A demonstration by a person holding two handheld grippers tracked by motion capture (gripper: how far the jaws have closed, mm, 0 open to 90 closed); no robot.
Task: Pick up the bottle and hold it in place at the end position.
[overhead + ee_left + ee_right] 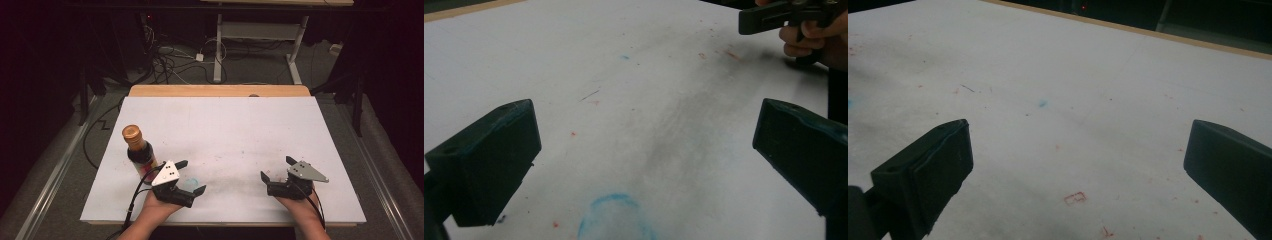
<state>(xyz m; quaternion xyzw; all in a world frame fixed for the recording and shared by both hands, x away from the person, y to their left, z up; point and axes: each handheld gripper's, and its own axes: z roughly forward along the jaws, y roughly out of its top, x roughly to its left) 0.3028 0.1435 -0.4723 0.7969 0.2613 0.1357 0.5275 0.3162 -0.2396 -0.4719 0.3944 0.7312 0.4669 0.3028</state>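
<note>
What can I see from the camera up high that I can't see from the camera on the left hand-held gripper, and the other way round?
High view alone: a dark bottle with a gold cap, standing left of the left hand-held gripper, plus floor cables.

Left gripper view alone: small red specks and a grey smudge.

Both: the white table, a blue ring mark, and the open right hand-held gripper.

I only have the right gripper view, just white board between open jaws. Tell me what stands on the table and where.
Observer: A dark bottle with a gold cap stands upright near the white board's left edge.
Operator: Report the left gripper's place.
Observer: The left gripper sits just right of that bottle, jaws open, nothing between them.
Operator: Check the board under it.
Observer: A faint blue ring mark lies on the board between its jaws.
</note>
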